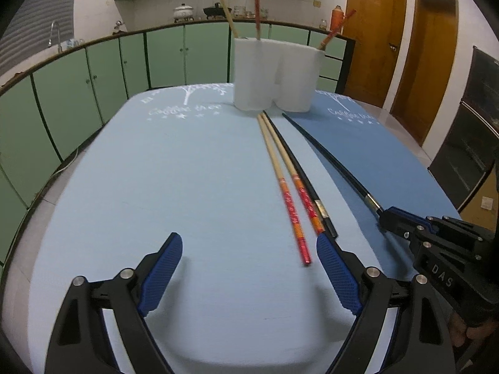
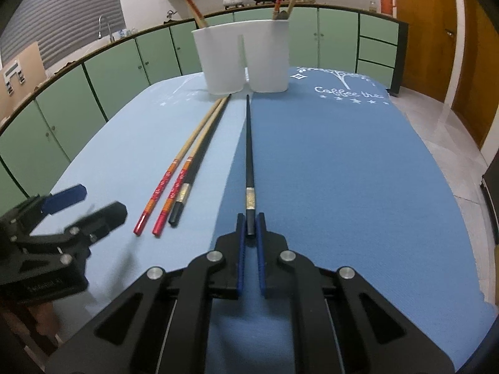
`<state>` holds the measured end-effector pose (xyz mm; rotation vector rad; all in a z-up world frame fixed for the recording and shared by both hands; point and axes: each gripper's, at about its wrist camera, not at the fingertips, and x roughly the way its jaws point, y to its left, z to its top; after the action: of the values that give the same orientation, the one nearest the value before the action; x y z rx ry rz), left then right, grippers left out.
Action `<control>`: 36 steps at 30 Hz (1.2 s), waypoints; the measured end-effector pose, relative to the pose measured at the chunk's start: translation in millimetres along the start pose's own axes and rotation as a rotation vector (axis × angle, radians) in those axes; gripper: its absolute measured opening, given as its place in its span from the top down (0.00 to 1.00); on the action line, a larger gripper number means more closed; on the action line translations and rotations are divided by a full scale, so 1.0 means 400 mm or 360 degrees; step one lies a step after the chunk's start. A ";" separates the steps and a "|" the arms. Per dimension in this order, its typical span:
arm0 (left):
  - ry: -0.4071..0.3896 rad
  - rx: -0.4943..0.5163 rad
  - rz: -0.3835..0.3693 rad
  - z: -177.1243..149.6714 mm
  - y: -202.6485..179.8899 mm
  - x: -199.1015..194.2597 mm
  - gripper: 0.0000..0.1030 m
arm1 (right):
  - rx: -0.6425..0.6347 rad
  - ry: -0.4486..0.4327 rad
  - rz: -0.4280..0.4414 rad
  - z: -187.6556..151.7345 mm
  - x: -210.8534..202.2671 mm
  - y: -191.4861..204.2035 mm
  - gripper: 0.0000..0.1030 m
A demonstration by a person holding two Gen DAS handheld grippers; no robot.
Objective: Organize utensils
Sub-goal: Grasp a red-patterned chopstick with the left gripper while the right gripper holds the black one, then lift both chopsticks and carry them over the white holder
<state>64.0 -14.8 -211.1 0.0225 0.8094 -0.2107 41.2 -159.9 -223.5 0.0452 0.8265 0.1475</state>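
Note:
A white two-part utensil holder (image 1: 277, 74) (image 2: 241, 57) stands at the far end of the table with several chopsticks upright in it. Three chopsticks lie side by side on the light blue mat: two wooden ones with red ends (image 1: 288, 187) (image 2: 170, 180) and a black one (image 1: 308, 184) (image 2: 187, 187). A second black chopstick (image 2: 249, 152) (image 1: 330, 159) lies along the seam of the mats, and my right gripper (image 2: 250, 221) (image 1: 386, 215) is shut on its near end. My left gripper (image 1: 249, 249) (image 2: 84, 201) hovers open over the light blue mat, its right finger beside the chopsticks' near ends, with nothing between the fingers.
The table carries a light blue mat (image 1: 156, 187) and a darker blue mat (image 2: 343, 171) side by side. Green cabinets (image 1: 93, 74) with a counter run behind the table. Wooden doors (image 1: 374, 37) stand at the right.

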 end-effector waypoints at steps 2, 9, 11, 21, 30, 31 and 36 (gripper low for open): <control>0.0023 0.0003 -0.0001 -0.003 -0.011 0.013 0.22 | 0.0008 -0.0001 0.0002 0.001 0.000 -0.008 0.95; 0.0081 0.0016 0.0038 -0.002 -0.026 0.042 0.28 | 0.0025 -0.0006 0.0007 0.003 0.000 -0.023 0.94; 0.0083 0.0020 0.0052 -0.002 -0.029 0.045 0.30 | 0.0032 -0.0002 0.0011 0.004 0.003 -0.025 0.94; 0.0049 0.0029 0.0074 -0.007 -0.044 0.038 0.56 | 0.0045 0.0001 0.0021 0.005 0.002 -0.031 0.94; 0.0034 0.0019 0.0068 -0.003 -0.047 0.036 0.95 | 0.0043 -0.0017 0.0020 0.009 -0.009 -0.036 0.94; 0.0036 0.0022 0.0063 -0.002 -0.047 0.035 0.95 | 0.0041 -0.0019 0.0018 0.010 -0.010 -0.037 0.94; -0.0004 0.0041 0.0053 0.010 -0.051 0.007 0.95 | 0.0021 -0.0029 0.0006 0.020 -0.019 -0.038 0.94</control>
<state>64.9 -35.8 -209.0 0.0599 0.8031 -0.1895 43.7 -175.9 -214.1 0.0604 0.8096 0.1450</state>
